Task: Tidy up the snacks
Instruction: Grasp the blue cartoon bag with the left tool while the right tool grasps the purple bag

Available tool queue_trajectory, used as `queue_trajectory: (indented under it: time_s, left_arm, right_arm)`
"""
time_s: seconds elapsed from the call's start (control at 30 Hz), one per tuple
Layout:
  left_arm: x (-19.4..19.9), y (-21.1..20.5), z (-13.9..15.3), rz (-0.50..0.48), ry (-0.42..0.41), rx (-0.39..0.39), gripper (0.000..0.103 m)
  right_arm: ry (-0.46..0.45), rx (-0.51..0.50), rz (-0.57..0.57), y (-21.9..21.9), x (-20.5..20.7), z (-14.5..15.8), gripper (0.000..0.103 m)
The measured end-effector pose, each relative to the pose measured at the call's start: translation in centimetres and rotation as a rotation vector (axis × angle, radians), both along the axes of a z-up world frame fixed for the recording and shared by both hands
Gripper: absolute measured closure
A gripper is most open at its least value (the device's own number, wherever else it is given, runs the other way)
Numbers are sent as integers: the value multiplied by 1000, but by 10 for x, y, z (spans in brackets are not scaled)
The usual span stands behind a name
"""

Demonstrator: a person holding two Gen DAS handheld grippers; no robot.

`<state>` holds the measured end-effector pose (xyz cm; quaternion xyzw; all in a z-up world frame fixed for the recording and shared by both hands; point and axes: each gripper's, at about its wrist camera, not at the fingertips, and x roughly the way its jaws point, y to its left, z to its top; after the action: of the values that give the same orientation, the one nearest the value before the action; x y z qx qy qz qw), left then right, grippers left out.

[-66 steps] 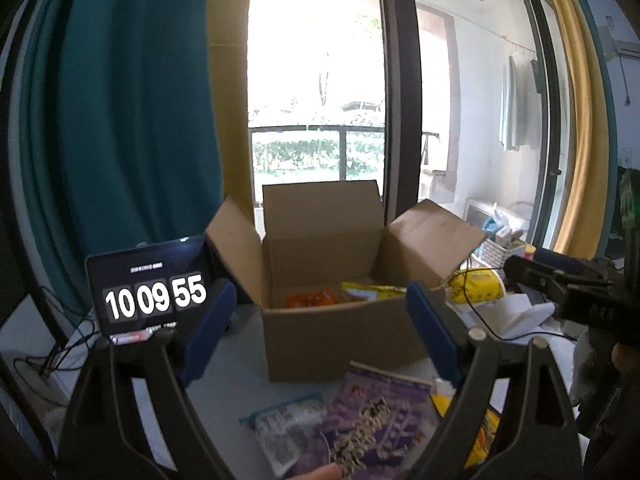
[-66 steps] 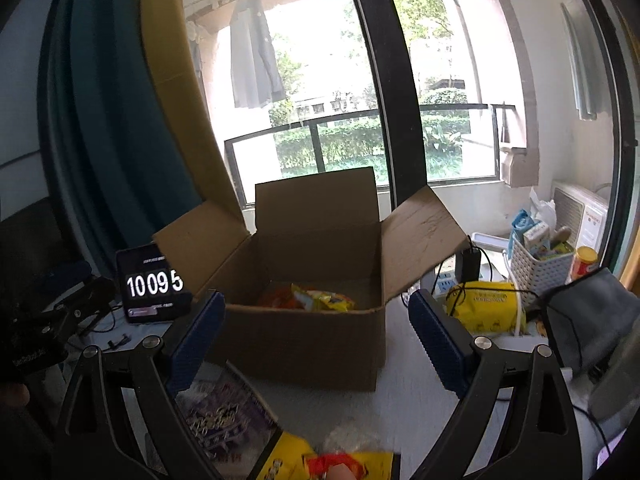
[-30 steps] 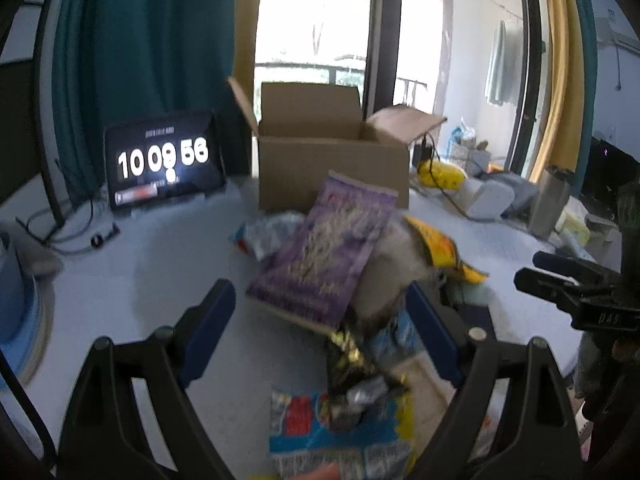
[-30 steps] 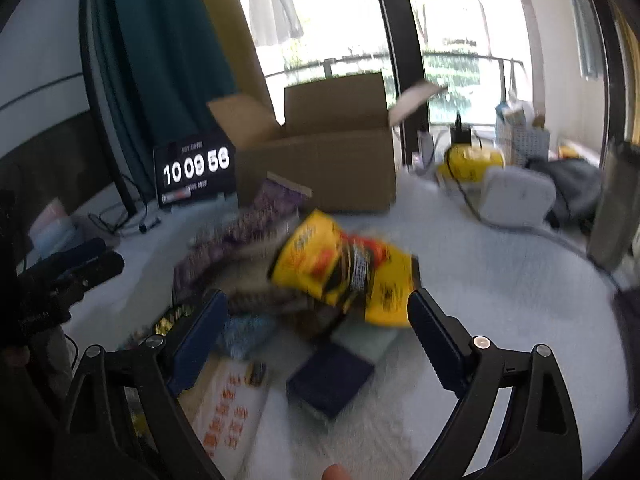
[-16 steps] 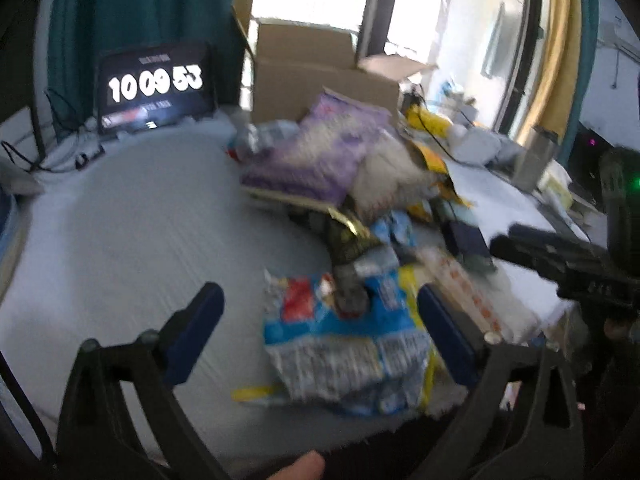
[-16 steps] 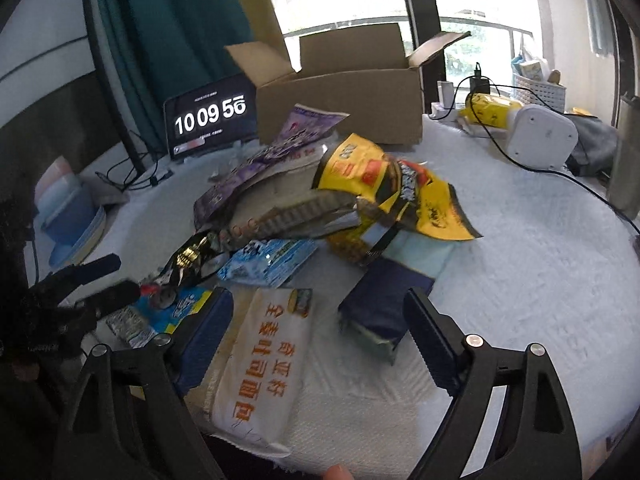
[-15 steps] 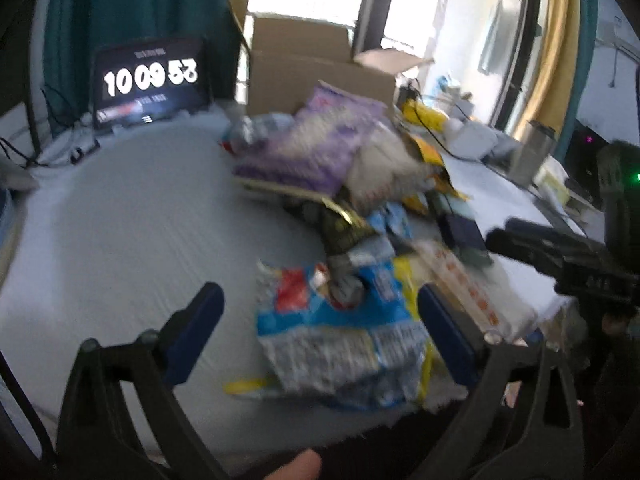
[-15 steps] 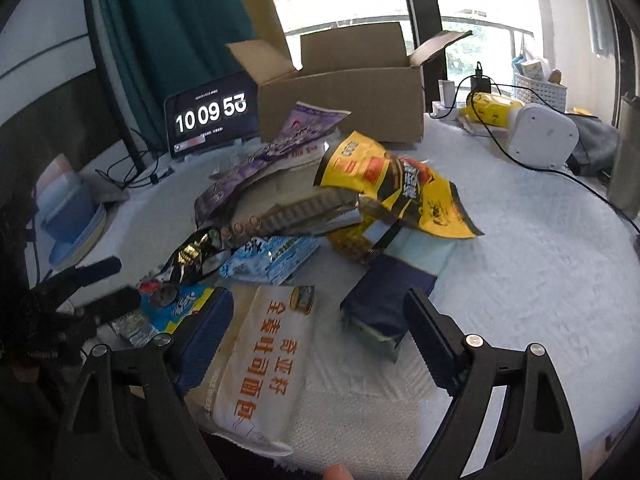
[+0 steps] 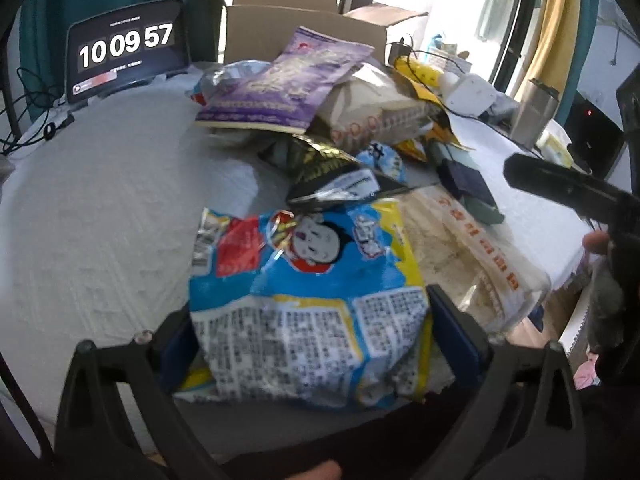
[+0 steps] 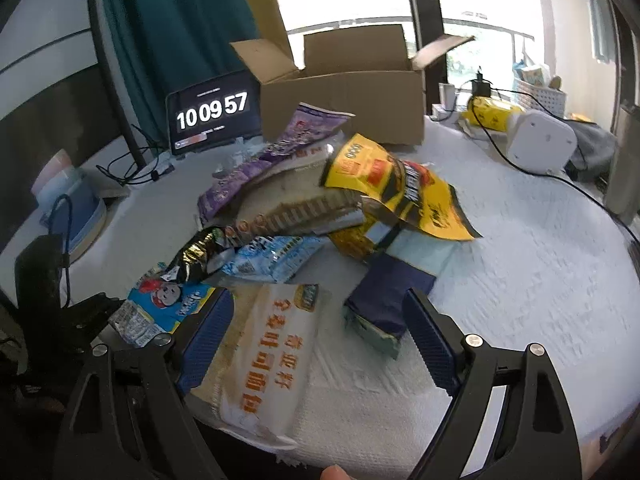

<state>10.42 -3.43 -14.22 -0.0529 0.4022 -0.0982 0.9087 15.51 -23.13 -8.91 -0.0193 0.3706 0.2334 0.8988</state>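
Observation:
A pile of snack bags lies on the white-covered table (image 10: 520, 248). My left gripper (image 9: 312, 320) is low over a blue cartoon snack bag (image 9: 304, 280), which lies between its blue pads (image 9: 452, 328); the jaws are closing and I see no firm press on the bag. My right gripper (image 10: 316, 320) stands open above a white bread bag (image 10: 272, 352) and a dark blue packet (image 10: 388, 296), touching neither. A yellow bag (image 10: 396, 188) and a purple bag (image 9: 288, 80) top the pile. An open cardboard box (image 10: 344, 100) stands behind it.
A tablet clock (image 9: 124, 48) stands left of the box. A white device (image 10: 540, 144) with cables and a metal tumbler (image 9: 532, 112) sit to the right. The table's front edge runs just under both grippers. A blue bowl stack (image 10: 76, 212) is at far left.
Both grippers tipped down from the box to the snack pile. The left one sank onto the blue cartoon bag, which now lies between its jaws. The right one barely moved lately.

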Motion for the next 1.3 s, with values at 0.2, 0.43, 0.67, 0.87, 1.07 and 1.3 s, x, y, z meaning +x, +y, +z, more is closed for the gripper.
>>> queue_trajectory:
  time_s: [0.2, 0.43, 0.67, 0.87, 1.07, 1.3]
  left_arm:
    - [-5, 24, 6, 19, -13, -16, 24]
    - [-20, 64, 11, 70, -51, -11, 26]
    - [-34, 105, 9, 129, -73, -30, 26]
    - [-40, 144, 12, 224, -106, -60, 26]
    - [-36, 171, 18, 267, -144, -54, 26]
    - [-19, 178, 29, 250, -163, -63, 26]
  right_arm:
    - [5, 16, 84, 31, 4, 4, 18]
    - [40, -12, 161, 83, 14, 1, 47]
    - [77, -57, 202, 132, 22, -8, 47]
    - [109, -103, 194, 160, 33, -17, 47]
    - [107, -110, 143, 164, 46, -16, 47]
    - [121, -61, 49, 155, 75, -10, 47]
